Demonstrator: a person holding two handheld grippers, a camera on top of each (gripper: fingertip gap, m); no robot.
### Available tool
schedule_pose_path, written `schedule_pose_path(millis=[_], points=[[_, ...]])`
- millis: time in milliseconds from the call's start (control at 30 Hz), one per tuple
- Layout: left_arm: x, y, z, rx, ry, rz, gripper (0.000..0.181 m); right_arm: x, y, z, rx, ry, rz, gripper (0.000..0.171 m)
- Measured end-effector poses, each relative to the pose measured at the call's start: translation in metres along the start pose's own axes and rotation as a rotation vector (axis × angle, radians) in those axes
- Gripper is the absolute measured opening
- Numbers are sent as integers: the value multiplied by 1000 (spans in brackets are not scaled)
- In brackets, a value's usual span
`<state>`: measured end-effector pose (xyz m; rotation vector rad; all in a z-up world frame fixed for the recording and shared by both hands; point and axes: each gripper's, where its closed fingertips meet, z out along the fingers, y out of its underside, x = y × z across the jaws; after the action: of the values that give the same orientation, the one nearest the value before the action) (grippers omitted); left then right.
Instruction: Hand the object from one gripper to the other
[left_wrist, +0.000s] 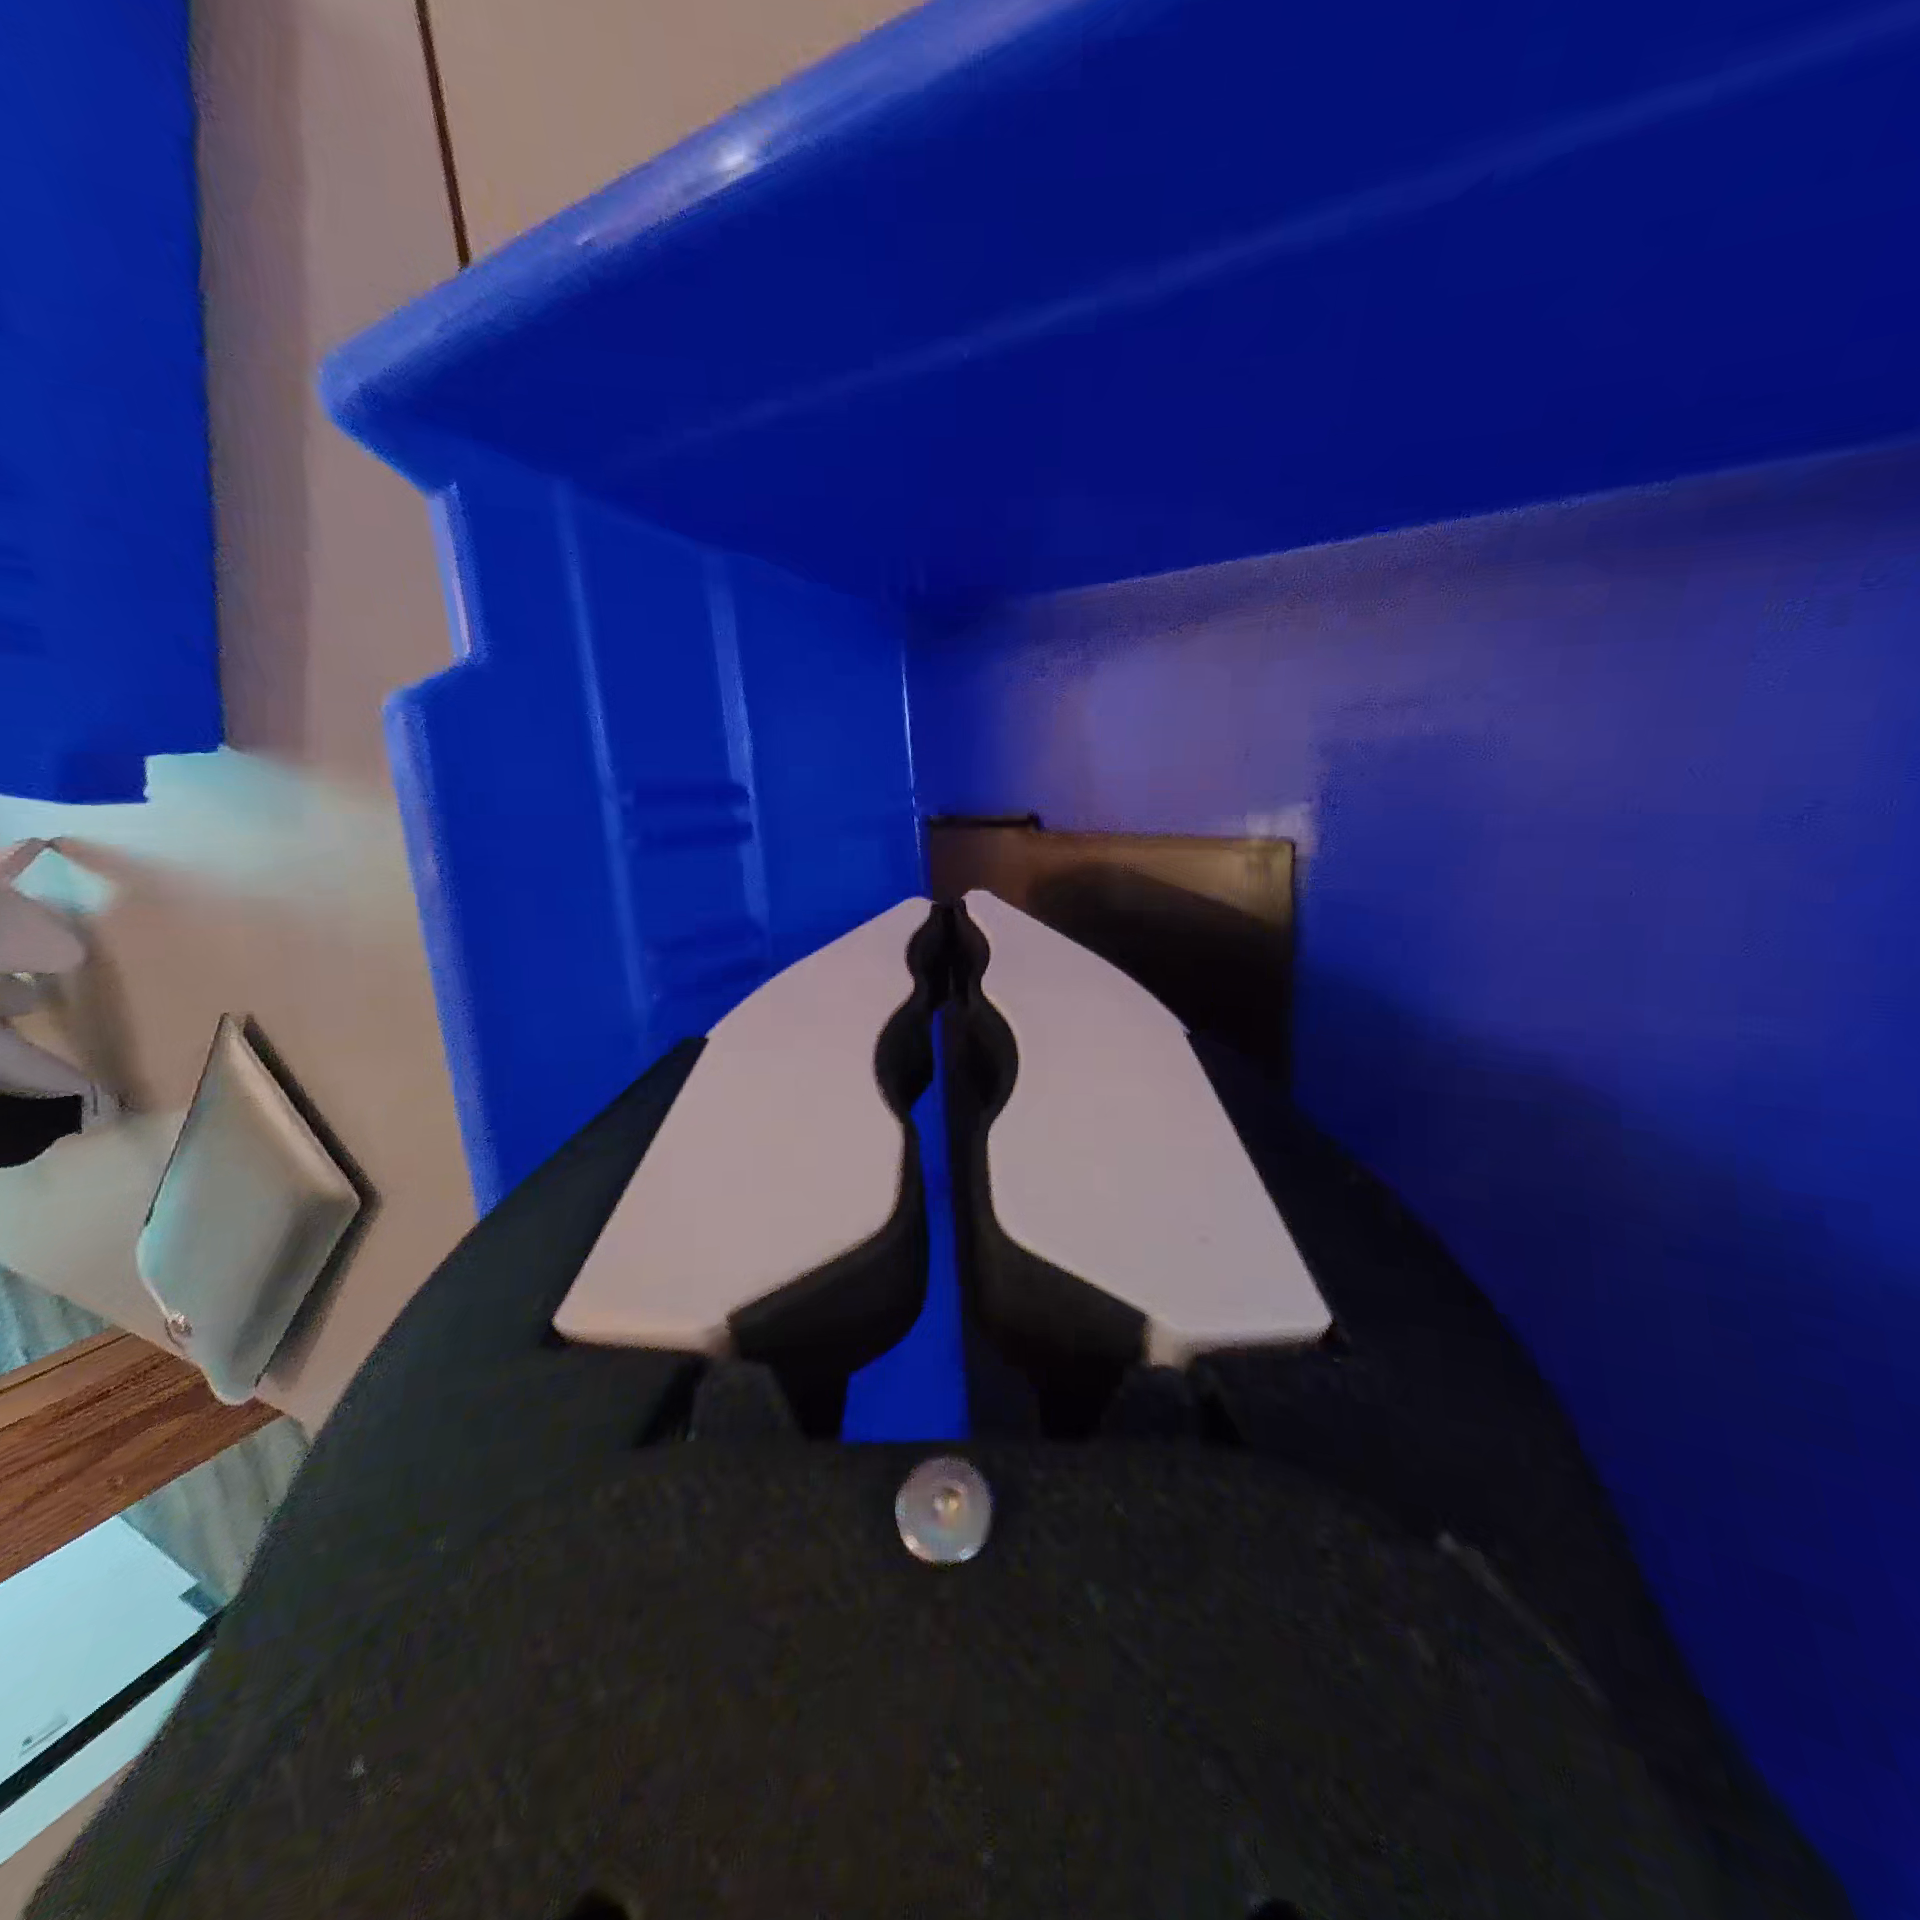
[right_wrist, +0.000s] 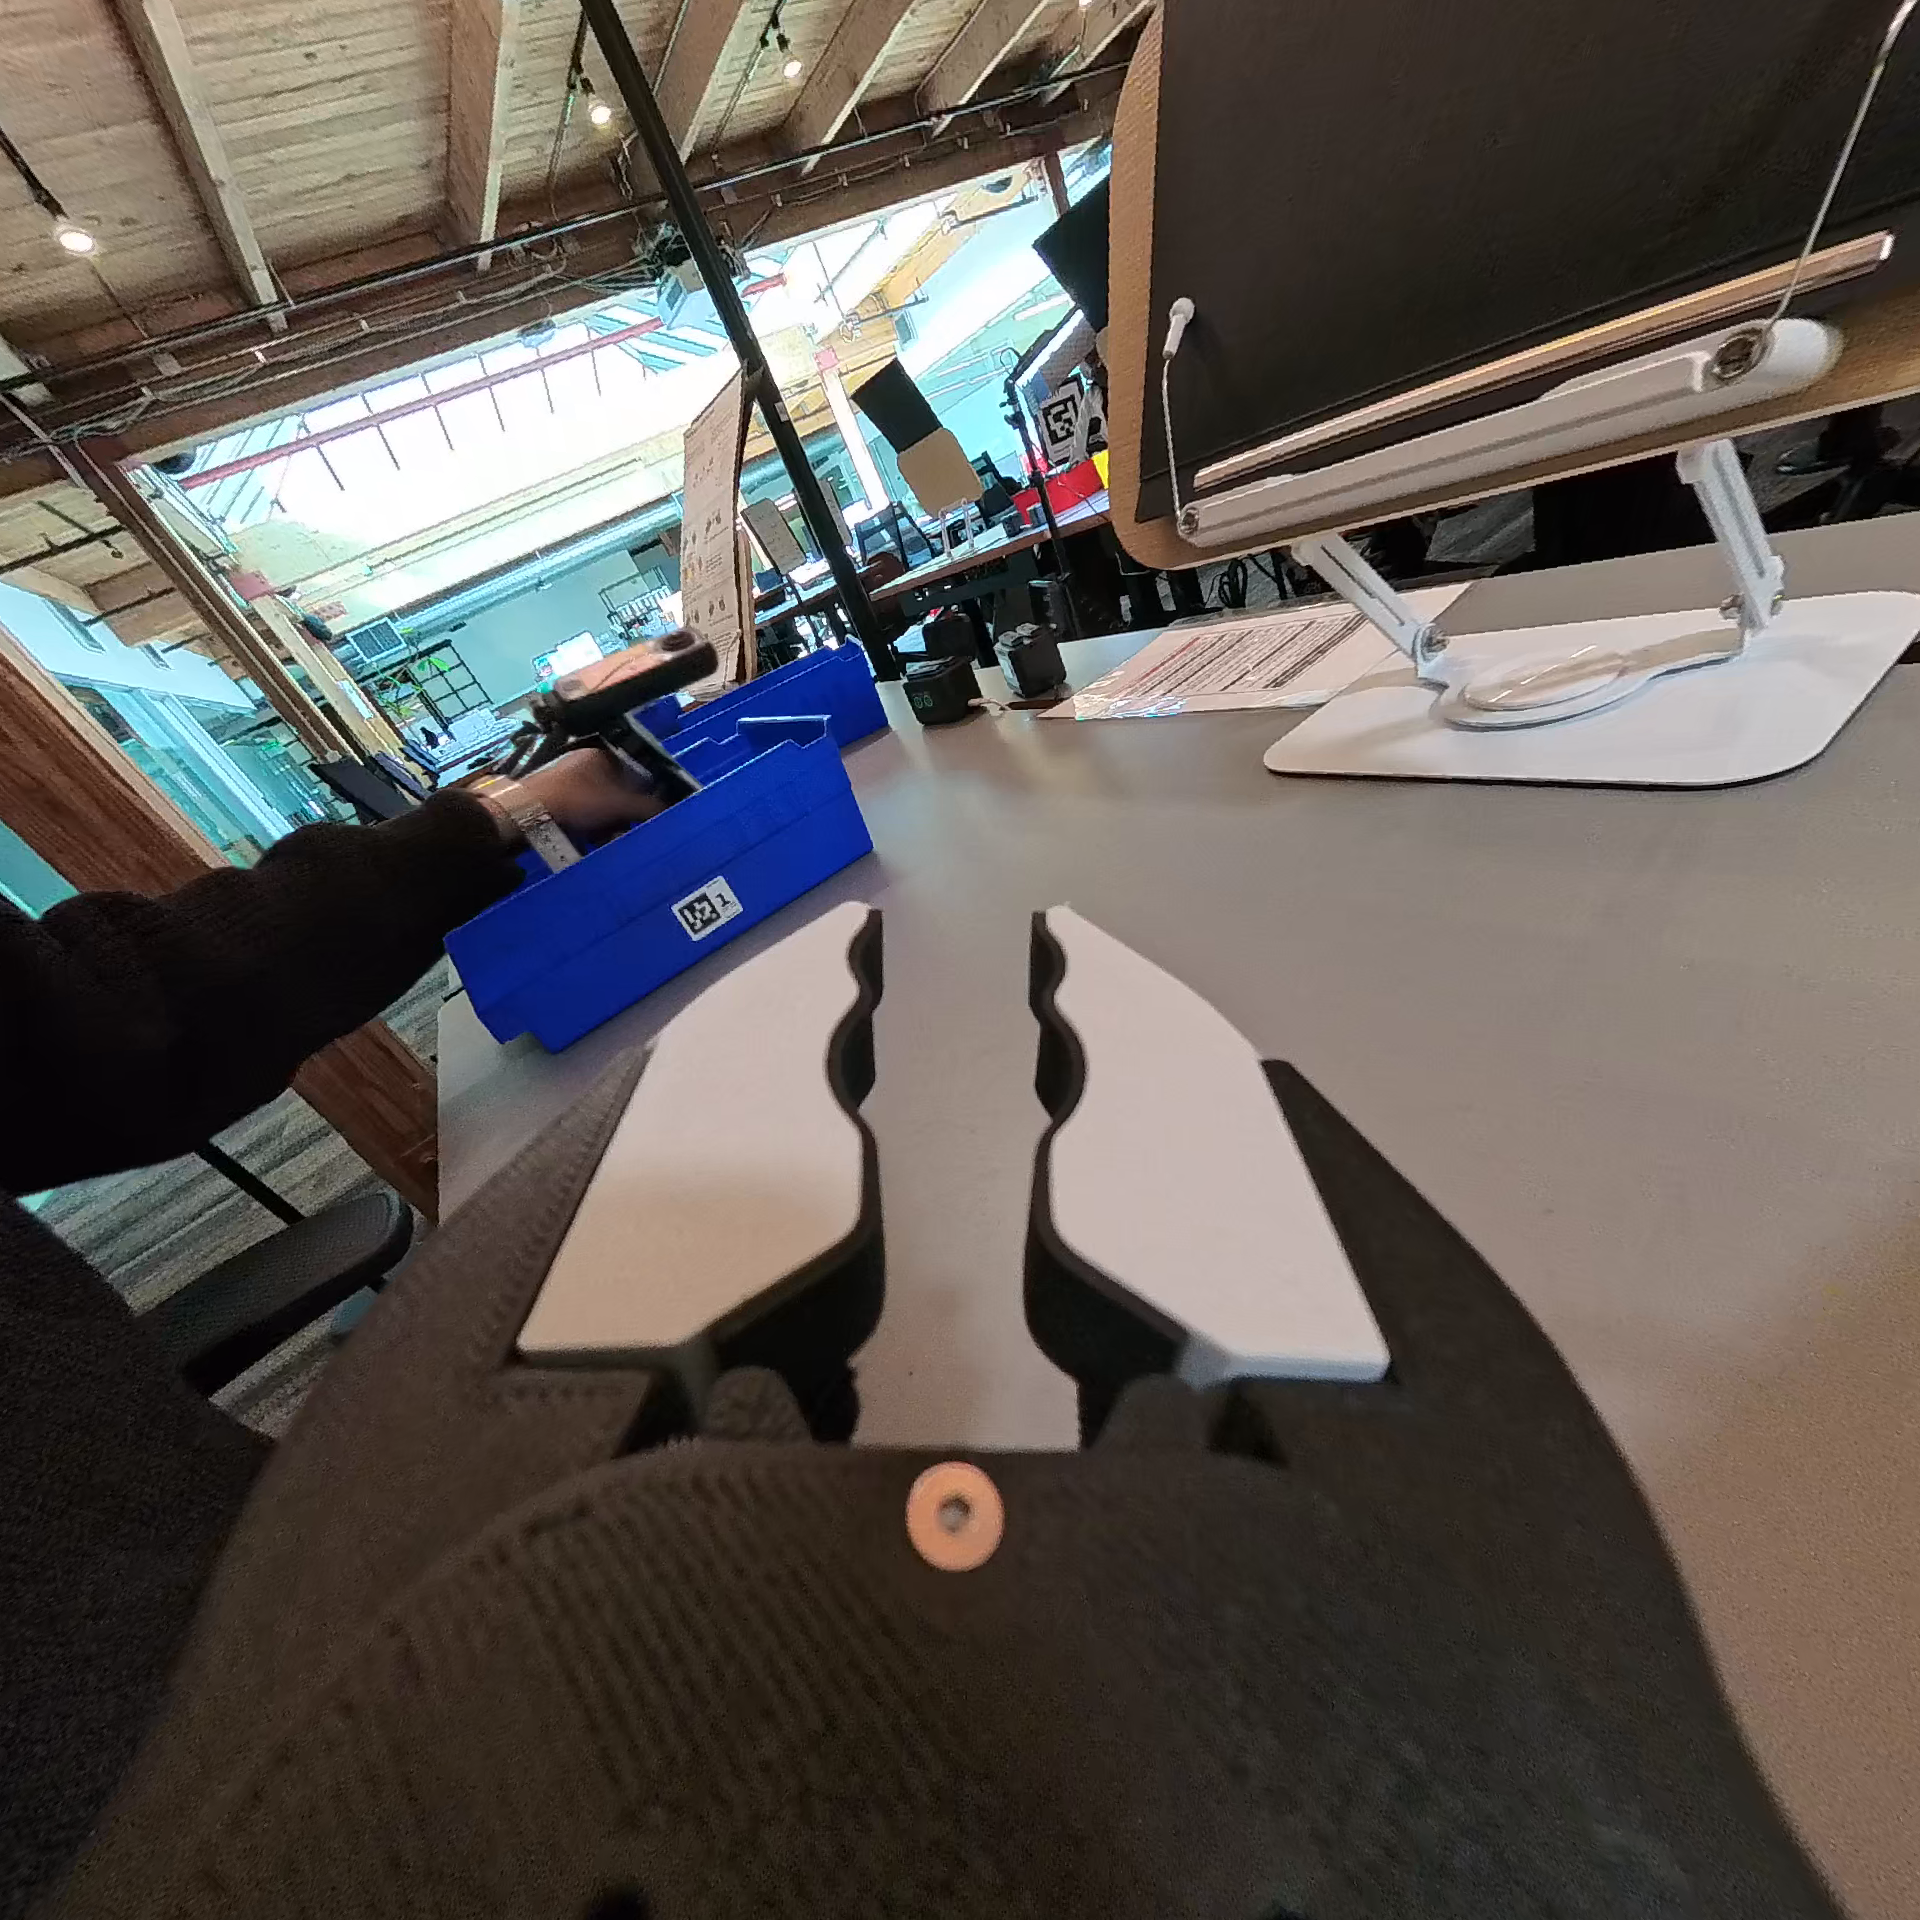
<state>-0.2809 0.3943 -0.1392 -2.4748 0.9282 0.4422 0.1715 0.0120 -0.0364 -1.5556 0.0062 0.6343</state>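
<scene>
In the left wrist view my left gripper (left_wrist: 951, 920) is inside a blue bin (left_wrist: 1507, 779), near a corner of its walls. Its jaws are closed, tips together. A dark flat piece (left_wrist: 1164, 894) stands against the bin wall just behind and to the right of the tips; I cannot tell whether the tips pinch its edge. In the right wrist view my right gripper (right_wrist: 954, 925) is open and empty over the grey table (right_wrist: 1403, 987). The left gripper (right_wrist: 623, 707) shows there too, held by a hand in a dark sleeve, reaching down into the blue bin (right_wrist: 665, 904).
A second blue bin (right_wrist: 800, 681) stands behind the first. A dark panel on a white stand (right_wrist: 1590, 717) fills the right, with a printed sheet (right_wrist: 1216, 655) and two small black devices (right_wrist: 940, 691) beside it. The table's left edge is next to the bins. About 60 centimetres separates my left fingertips from my right.
</scene>
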Motion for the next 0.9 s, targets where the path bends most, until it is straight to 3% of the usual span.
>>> schedule_pose_path(millis=[233,533,633,700,733,900], points=[[-4,-16,28,-60,53,-67,1,1,-3,-2,12,1,7,27],[-2,-1,35,-249,48,-20,0,4,-4,-3,23,2,26,27],[28,3,20,-303,260,-51,0,4,-5,-4,26,0,31,28],[67,-10,-2,-221,558,-127,0,4,-6,-4,28,-1,31,28],[71,-17,-10,-160,606,-159,0,4,-6,-5,30,0,31,28],[31,-5,-12,-78,326,-120,0,5,-6,-4,34,-5,44,28]])
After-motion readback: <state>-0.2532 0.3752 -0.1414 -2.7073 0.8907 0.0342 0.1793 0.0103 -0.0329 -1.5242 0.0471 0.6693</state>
